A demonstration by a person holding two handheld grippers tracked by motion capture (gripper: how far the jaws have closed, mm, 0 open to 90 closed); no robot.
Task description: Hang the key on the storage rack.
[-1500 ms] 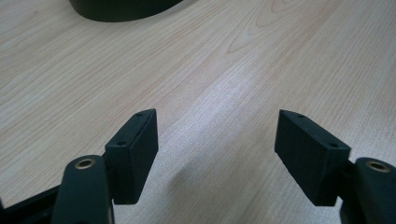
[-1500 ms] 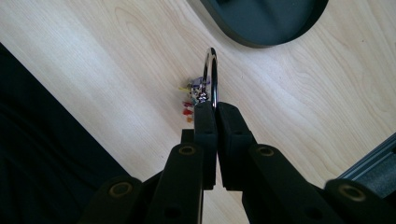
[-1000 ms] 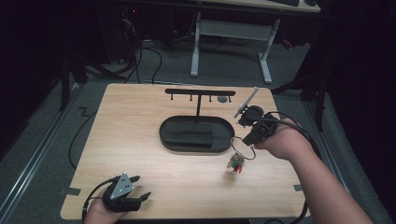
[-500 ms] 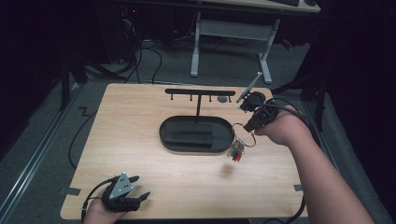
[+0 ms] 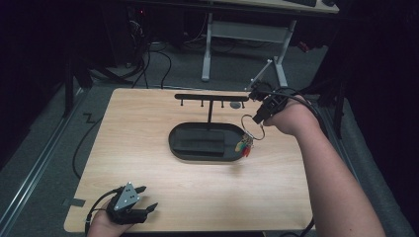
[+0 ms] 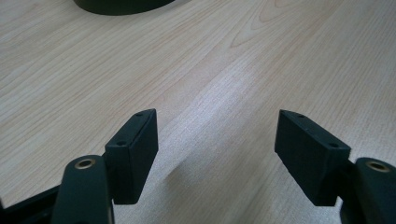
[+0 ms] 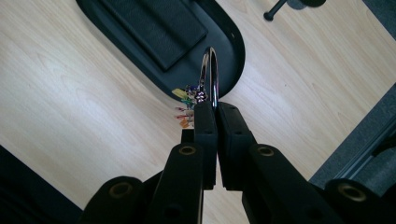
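A metal key ring [image 5: 252,127] with small coloured tags [image 5: 244,146] hangs from my right gripper [image 5: 257,119], which is shut on the ring's rim. The tags dangle above the right end of a black oval base [image 5: 185,148]. From that base a post rises to a black hook bar [image 5: 212,97]. In the right gripper view the ring [image 7: 210,70] stands edge-on above the closed jaws of the right gripper [image 7: 215,108], with the tags [image 7: 186,100] to the left. My left gripper [image 5: 148,196] rests open at the table's near-left corner, and the left gripper [image 6: 215,135] has nothing between its jaws.
A small round grey object [image 5: 236,104] lies on the wooden table [image 5: 123,128] below the hook bar's right part. Behind the table stands a white desk frame [image 5: 207,44], and cables run over the floor on the left. The right forearm crosses the table's near-right corner.
My right hand has carried the ring and tags up and toward the far left, from the table beside the base to above its right end. The left gripper has stayed still.
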